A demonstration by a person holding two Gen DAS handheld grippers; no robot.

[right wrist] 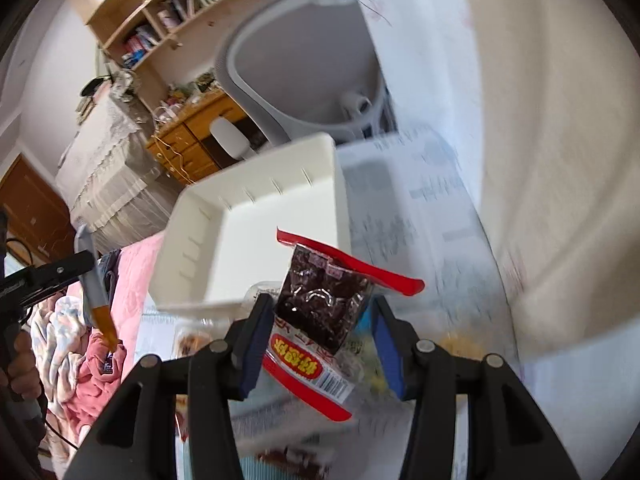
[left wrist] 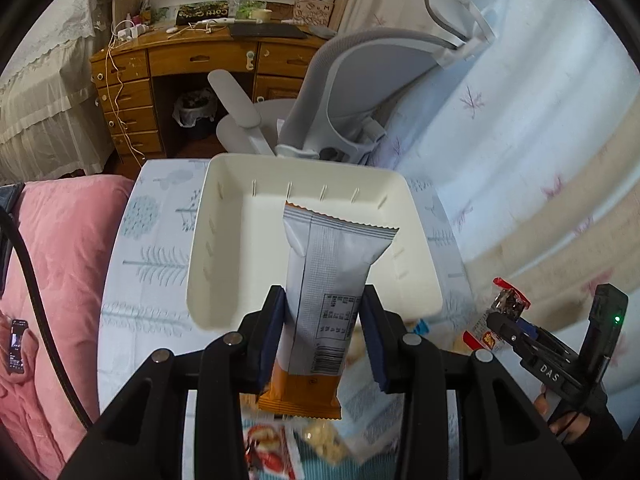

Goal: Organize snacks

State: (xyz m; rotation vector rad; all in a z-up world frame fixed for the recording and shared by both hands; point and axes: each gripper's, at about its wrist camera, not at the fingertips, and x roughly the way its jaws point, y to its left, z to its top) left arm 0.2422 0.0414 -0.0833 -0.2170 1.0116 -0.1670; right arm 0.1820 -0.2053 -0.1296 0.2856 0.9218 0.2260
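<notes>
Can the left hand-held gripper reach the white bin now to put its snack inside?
Probably yes. The left hand-held gripper, shut on the grey and orange snack bar, points at the open white bin, which looks empty, with nothing between.

Upper left of frame: wooden desk [left wrist: 192, 64] with drawers. Centre top: grey office chair [left wrist: 360, 92]. Pink blanket [left wrist: 60, 280] at left. Bookshelf [right wrist: 160, 12] upper left, right view.

Grey office chair [left wrist: 352, 92] before wooden desk [left wrist: 168, 68]; pink blanket [left wrist: 60, 260] leftward
</notes>
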